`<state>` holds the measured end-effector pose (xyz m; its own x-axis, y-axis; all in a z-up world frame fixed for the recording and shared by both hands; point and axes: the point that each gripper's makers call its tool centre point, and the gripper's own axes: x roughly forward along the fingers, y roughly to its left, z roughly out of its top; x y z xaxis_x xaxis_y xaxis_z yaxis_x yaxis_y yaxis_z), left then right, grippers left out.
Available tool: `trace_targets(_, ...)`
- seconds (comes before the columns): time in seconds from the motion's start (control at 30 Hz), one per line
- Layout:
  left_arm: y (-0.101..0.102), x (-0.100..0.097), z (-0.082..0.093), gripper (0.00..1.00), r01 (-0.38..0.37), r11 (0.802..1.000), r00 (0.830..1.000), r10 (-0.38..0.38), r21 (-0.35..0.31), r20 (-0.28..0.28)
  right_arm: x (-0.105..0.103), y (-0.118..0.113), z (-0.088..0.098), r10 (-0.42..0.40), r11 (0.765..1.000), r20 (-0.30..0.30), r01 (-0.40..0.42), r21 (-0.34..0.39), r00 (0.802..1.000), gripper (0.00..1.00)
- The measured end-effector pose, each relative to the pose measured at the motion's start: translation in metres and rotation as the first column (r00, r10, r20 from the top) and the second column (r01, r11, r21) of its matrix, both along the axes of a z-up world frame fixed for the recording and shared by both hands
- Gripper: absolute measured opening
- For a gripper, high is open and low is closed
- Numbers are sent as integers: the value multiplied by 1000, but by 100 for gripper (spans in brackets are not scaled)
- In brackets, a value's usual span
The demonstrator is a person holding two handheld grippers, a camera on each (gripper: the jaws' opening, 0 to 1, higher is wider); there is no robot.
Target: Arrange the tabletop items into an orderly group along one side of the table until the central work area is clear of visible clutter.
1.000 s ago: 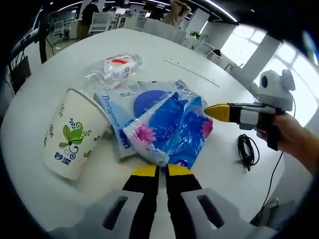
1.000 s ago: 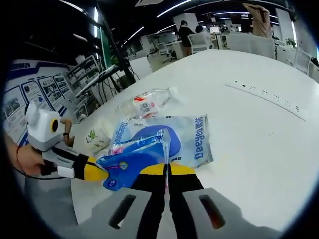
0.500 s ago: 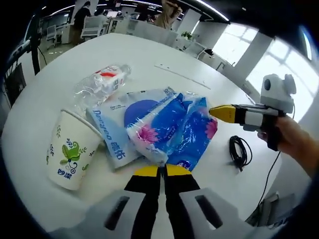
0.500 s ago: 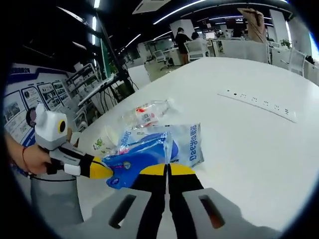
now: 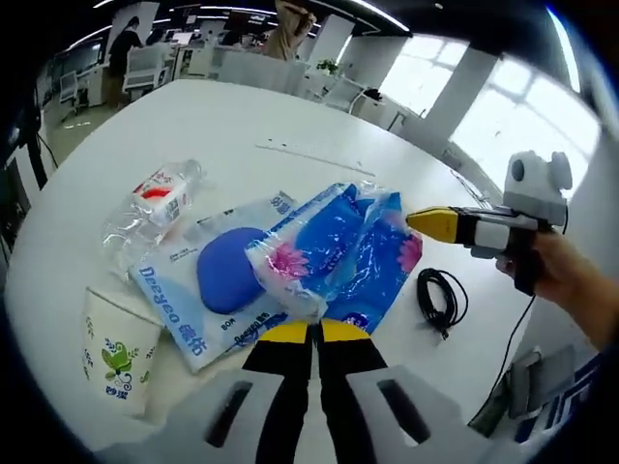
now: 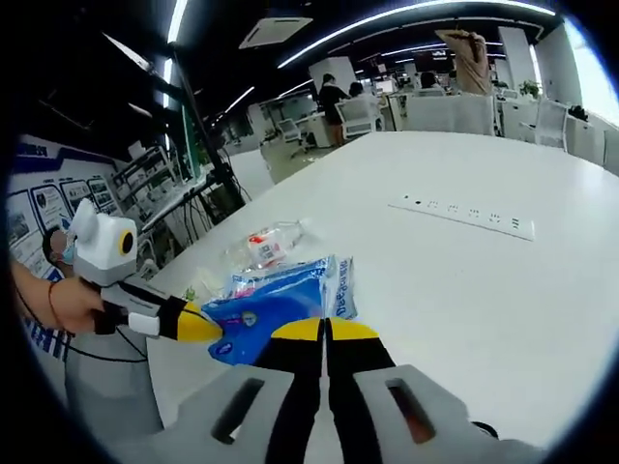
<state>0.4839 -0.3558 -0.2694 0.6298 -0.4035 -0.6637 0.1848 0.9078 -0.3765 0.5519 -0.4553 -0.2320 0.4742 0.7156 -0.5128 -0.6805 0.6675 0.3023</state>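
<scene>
Left gripper [image 5: 311, 332] jaws closed on blue tissue pack [image 5: 334, 253], right gripper [image 6: 326, 331] jaws closed, holding nothing, beside pack, paper cup [image 5: 121, 362], plastic bottle [image 5: 150, 205], white table [image 5: 242, 121]

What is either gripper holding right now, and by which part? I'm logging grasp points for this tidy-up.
The left gripper, jaws closed, pinches the near corner of the blue tissue pack. The right gripper, jaws closed, points at the pack's far side; it holds nothing.
</scene>
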Motion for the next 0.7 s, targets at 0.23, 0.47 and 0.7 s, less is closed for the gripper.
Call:
trace_targets(0.23,-23,20,15,0,91,996,996,-91,-4,25,6,-30,12,-79,997,27,79,11,996,0)
trace_targets(0.47,-49,42,30,0,173,985,984,-173,-2,50,12,-64,23,-162,987,51,161,22,986,0)
trace_targets(0.7,-80,57,39,0,253,967,965,-253,11,65,16,-95,29,-236,972,74,234,26,969,0)
